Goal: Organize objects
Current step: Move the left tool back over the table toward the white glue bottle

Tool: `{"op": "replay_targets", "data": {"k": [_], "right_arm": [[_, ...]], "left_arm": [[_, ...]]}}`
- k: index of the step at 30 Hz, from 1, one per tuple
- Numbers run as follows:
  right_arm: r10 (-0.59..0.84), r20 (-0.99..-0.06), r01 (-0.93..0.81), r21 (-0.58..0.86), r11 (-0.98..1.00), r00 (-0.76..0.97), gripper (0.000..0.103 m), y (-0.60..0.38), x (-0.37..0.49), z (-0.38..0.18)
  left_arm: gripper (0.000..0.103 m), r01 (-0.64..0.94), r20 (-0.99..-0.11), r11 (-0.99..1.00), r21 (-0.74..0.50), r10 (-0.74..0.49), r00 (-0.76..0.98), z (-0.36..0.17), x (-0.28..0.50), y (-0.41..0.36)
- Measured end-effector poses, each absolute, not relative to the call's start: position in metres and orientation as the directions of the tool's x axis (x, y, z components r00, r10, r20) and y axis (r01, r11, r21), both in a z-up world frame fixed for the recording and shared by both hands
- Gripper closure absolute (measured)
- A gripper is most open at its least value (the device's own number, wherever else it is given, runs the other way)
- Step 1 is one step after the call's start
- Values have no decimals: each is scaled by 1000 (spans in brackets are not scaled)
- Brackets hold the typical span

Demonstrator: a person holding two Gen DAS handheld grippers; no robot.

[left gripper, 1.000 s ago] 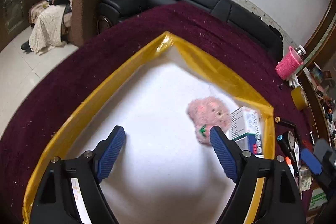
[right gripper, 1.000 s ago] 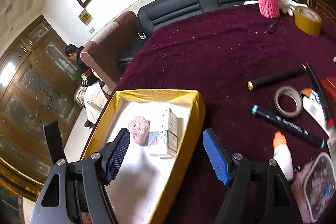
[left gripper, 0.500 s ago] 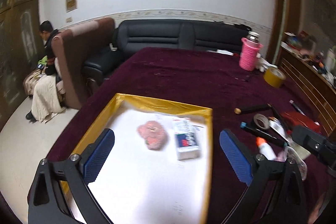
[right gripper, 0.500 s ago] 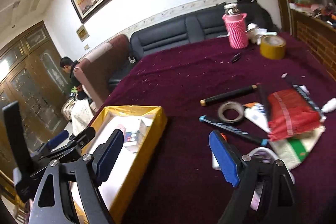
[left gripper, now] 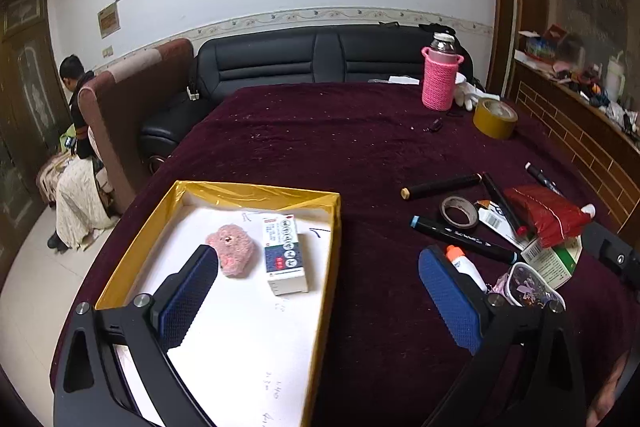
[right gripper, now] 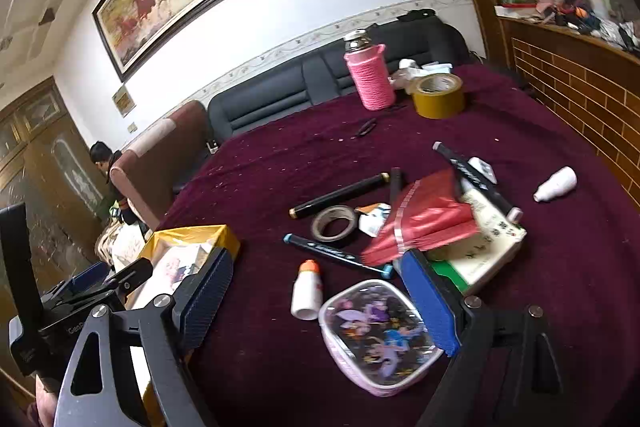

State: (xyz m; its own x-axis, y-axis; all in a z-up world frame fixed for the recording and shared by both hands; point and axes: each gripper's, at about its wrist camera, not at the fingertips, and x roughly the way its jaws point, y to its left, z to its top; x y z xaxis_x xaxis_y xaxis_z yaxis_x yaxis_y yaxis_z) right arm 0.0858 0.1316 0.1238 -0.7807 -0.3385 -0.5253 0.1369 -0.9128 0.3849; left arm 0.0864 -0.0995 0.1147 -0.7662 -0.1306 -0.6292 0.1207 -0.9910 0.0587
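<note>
Hovering above the bench (left gripper: 320, 131), the left tool (left gripper: 316, 291) has its blue pads spread wide and grips nothing; its left pad hangs over the gold-rimmed box (left gripper: 334, 227), its right pad over the maroon cloth beside it. Inside the box, on the white floor: a pink plush piece (left gripper: 232, 251) and, just beside it to the right, a small white-and-blue carton (left gripper: 285, 255). The right tool (right gripper: 316, 291) is likewise spread apart and empty, poised above the loose clutter. Directly between its pads: a small white bottle with an orange cap (right gripper: 307, 289), lying on its side, and a clear cartoon-printed pouch (right gripper: 378, 331), which touches the right pad's lower edge. Farther out: a black marker with teal ends (right gripper: 336, 253), a roll of brown tape (right gripper: 334, 223), a black tube with a gold end (right gripper: 340, 195), a red packet (right gripper: 424, 223) lying over a white-and-green box (right gripper: 488, 243), and a white bottle (right gripper: 556, 183) well apart to the right. At the far edge: a pink knitted flask (right gripper: 370, 75) and a yellow tape roll (right gripper: 438, 95). The left tool's frame shows at the right view's lower left, near the box.
</note>
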Motion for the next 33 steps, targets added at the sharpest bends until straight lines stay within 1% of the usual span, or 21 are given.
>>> {"op": "replay_targets", "data": {"k": [12, 24, 29, 33], "right_arm": [[-305, -527, 60, 431, -900, -793, 13, 180, 83, 109], [-284, -532, 21, 446, -895, -797, 13, 201, 76, 104], [-256, -518, 19, 419, -908, -816, 13, 205, 65, 114], [-172, -481, -7, 348, -938, -860, 11, 209, 49, 127]], "left_arm": [[3, 60, -666, -990, 126, -129, -734, 101, 70, -60], [3, 23, -695, -988, 150, -122, -709, 90, 56, -41], [3, 22, -707, -988, 155, -127, -695, 85, 52, -38], [3, 20, -723, -989, 148, -122, -679, 80, 49, -37]]}}
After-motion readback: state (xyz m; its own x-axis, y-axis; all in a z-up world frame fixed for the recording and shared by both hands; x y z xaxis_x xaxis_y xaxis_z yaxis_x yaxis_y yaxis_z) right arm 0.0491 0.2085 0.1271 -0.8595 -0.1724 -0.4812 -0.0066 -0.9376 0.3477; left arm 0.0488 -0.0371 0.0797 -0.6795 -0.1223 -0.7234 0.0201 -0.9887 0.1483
